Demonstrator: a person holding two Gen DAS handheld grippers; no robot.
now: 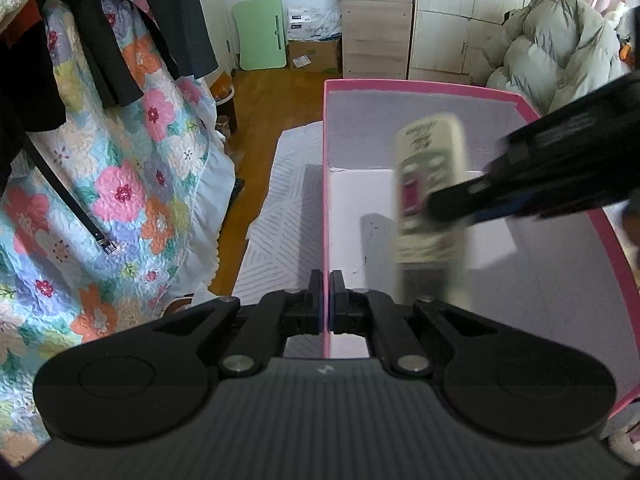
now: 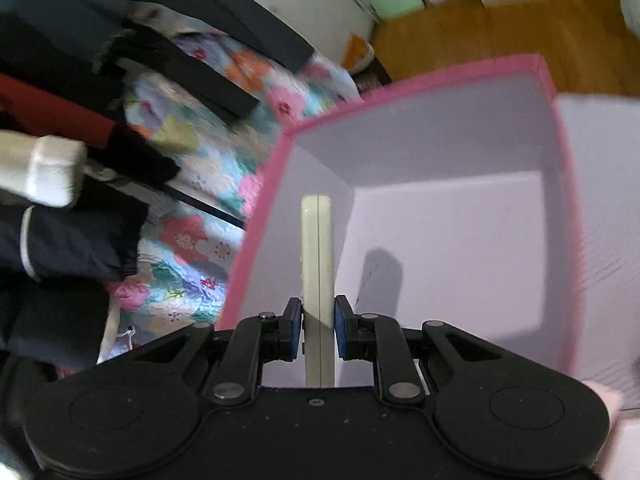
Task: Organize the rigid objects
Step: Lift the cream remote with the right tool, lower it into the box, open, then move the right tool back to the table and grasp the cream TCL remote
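Note:
A pink-rimmed box [image 1: 420,89] with a pale bare inside stands open at the top. My left gripper [image 1: 326,300] is shut on the box's left wall, one finger on each side. A cream remote control [image 1: 430,184] with a pink patch, blurred by motion, hangs upright over the box's inside. My right gripper [image 1: 444,206] reaches in from the right, shut on the remote. In the right wrist view the remote [image 2: 318,248] shows edge-on between the pads of the right gripper [image 2: 318,322], above the box [image 2: 420,80] near its left wall. Nothing lies on the box floor.
A floral quilt [image 1: 120,184] with dark clothes [image 1: 100,32] hanging over it is left of the box. A white patterned mat [image 1: 284,200] lies under the box on the wooden floor [image 1: 272,96]. A wooden cabinet [image 1: 376,36] and a puffy jacket [image 1: 560,48] are behind.

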